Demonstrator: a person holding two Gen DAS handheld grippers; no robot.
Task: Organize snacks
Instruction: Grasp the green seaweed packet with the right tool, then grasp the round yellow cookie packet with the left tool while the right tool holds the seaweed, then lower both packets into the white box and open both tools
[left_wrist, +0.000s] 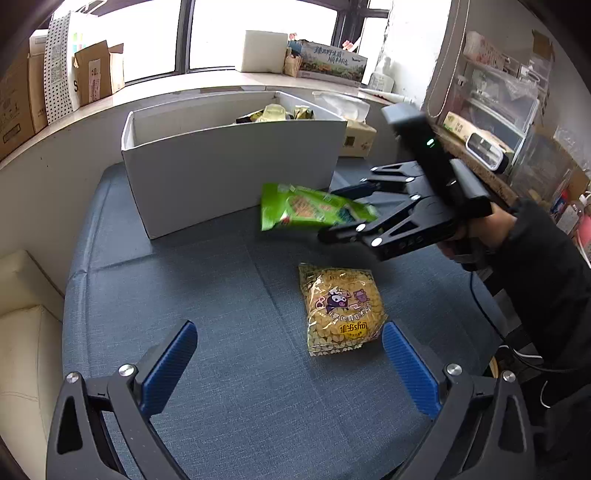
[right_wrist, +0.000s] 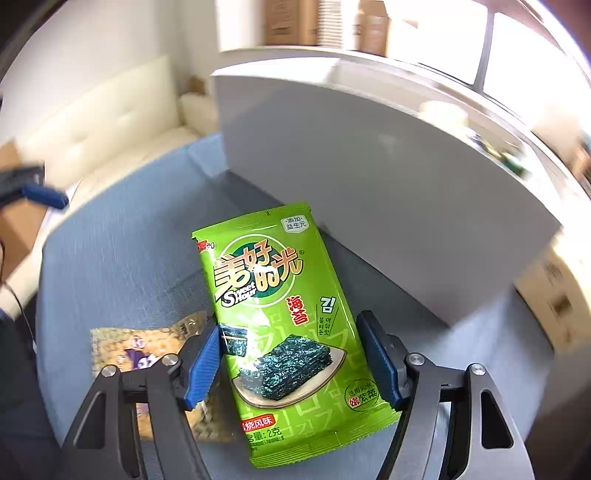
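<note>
My right gripper (right_wrist: 291, 354) is shut on a green seaweed snack packet (right_wrist: 280, 325) and holds it above the blue cloth, in front of the white box (right_wrist: 369, 173). The left wrist view shows that packet (left_wrist: 310, 208) in the right gripper (left_wrist: 354, 208) near the white box (left_wrist: 229, 166). The box holds several green and yellow snack packs (left_wrist: 275, 112). A yellow snack bag (left_wrist: 340, 308) lies flat on the cloth, just ahead of my left gripper (left_wrist: 290, 349), which is open and empty. The yellow bag (right_wrist: 147, 350) also shows under the right gripper.
The blue cloth (left_wrist: 207, 295) covers the work surface. A cream cushion (left_wrist: 22, 332) lies at the left edge. Cardboard boxes (left_wrist: 96, 70) stand on the window sill behind. A cluttered shelf (left_wrist: 491, 110) is at the right.
</note>
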